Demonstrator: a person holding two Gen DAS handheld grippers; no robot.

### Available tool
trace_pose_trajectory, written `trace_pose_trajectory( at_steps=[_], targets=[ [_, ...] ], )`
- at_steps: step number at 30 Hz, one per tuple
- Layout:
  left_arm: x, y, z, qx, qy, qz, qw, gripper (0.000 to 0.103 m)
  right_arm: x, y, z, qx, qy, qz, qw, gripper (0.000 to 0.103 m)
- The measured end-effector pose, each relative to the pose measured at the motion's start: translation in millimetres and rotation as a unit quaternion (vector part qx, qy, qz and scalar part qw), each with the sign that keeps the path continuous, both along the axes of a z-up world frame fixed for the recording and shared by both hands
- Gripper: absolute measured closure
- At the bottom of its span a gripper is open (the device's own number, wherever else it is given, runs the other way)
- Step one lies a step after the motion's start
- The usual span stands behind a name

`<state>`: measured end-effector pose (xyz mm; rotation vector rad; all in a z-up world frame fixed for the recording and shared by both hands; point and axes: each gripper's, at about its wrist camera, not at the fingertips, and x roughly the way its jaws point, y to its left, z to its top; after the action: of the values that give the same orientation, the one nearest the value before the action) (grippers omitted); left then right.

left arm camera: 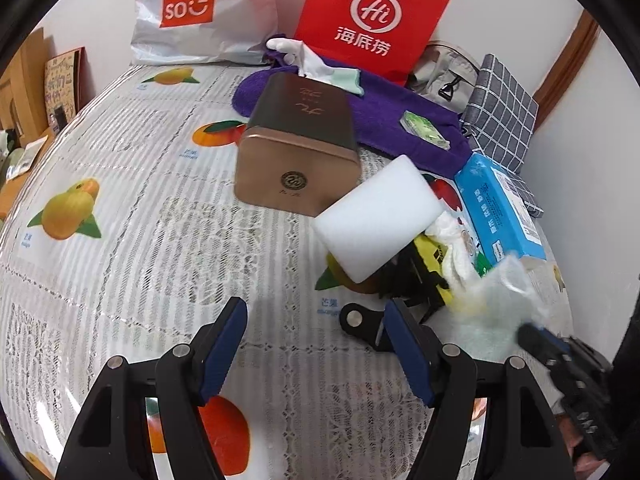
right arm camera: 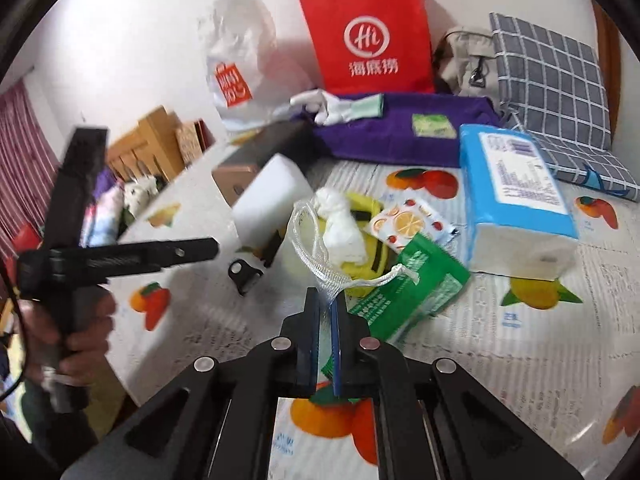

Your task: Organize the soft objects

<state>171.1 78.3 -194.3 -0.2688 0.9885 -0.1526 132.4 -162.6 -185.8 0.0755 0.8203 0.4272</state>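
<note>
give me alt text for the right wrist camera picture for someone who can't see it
The right gripper has its jaws shut on the edge of a white mesh bag amid clutter on a fruit-print tablecloth: a white sponge block, a green packet and a blue tissue pack. A red paper bag stands behind; a hand holds the other gripper on the left.

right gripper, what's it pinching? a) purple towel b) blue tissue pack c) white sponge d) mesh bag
d: in the right wrist view the right gripper has its jaws shut on the edge of the white mesh bag, apart from the other three.
</note>
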Motion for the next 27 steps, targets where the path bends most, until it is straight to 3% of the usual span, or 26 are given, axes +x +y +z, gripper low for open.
trace_pose_trajectory(
  at_steps=[8, 20, 21, 22, 23, 25, 27],
  targets=[
    [19.2, -20.5, 3.3, 0.046, -0.01, -0.022, 0.9987, 0.034, -17.4, -48.1, 11.9, 0.003, 0.007, -0.026, 1.0, 0.098],
    [56.0, -53.6, -7.8, 0.095, -0.01, -0.058, 0.9937, 0.034, 22.0, -97.9, -34.6, -0.052, 0.073, -0.091, 0.992, 0.093],
    [57.1, -55.5, -8.4, 0.104, -0.012, -0.058, 0.9928, 0.042, 24.5, -99.2, -37.3, -0.054, 0.077, -0.092, 0.991, 0.088],
    [57.4, -58.1, -8.2, 0.113, -0.014, -0.06, 0.9917, 0.042, 26.8, -99.6, -40.3, -0.057, 0.083, -0.093, 0.991, 0.074],
    [56.9, -59.3, -7.5, 0.117, -0.017, -0.061, 0.9911, 0.042, 26.3, -100.0, -40.1, -0.052, 0.08, -0.093, 0.991, 0.071],
    [54.2, -59.4, -4.2, 0.117, -0.024, -0.062, 0.9909, 0.044, 24.1, -100.6, -36.8, -0.046, 0.076, -0.097, 0.991, 0.041],
    [49.7, -57.1, 1.6, 0.114, -0.031, -0.059, 0.9912, 0.044, 19.8, -100.4, -32.8, -0.046, 0.069, -0.107, 0.991, 0.023]
  ],
)
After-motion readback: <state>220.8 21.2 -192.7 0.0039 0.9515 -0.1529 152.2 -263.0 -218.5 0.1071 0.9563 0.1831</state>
